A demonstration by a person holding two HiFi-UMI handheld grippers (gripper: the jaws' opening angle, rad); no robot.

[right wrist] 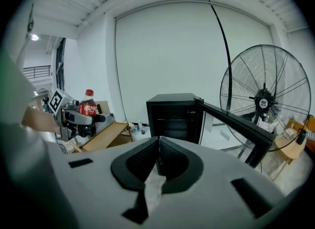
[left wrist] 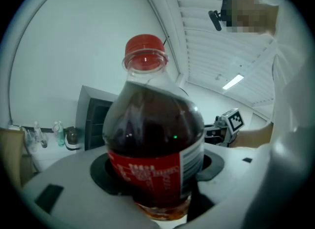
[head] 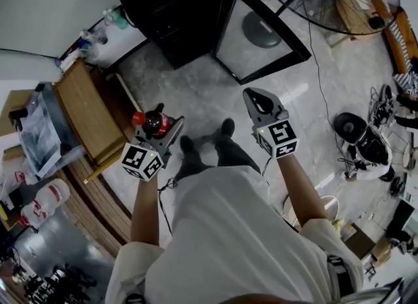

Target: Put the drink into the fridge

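The step in hand looks like the carry. The left gripper (head: 168,131) pinches the bottle (left wrist: 155,149) by its body, one jaw on each side at the red label. The bottle is upright, with its red cap (left wrist: 143,53) well above the jaws. The right gripper (right wrist: 158,156) is empty, its jaws pressed together with nothing between them, and it is held off to the right of the left one. The fridge (right wrist: 173,114) stands ahead of both grippers, well apart from them. Its glass door (right wrist: 236,124) is swung wide to the right of the right gripper's line, so the dark shelves face the jaws. As I judge it, the next move calls for bringing the bottle forward to the opening, keeping it upright and clear of the door edge, and setting it on a shelf before the jaws let go.
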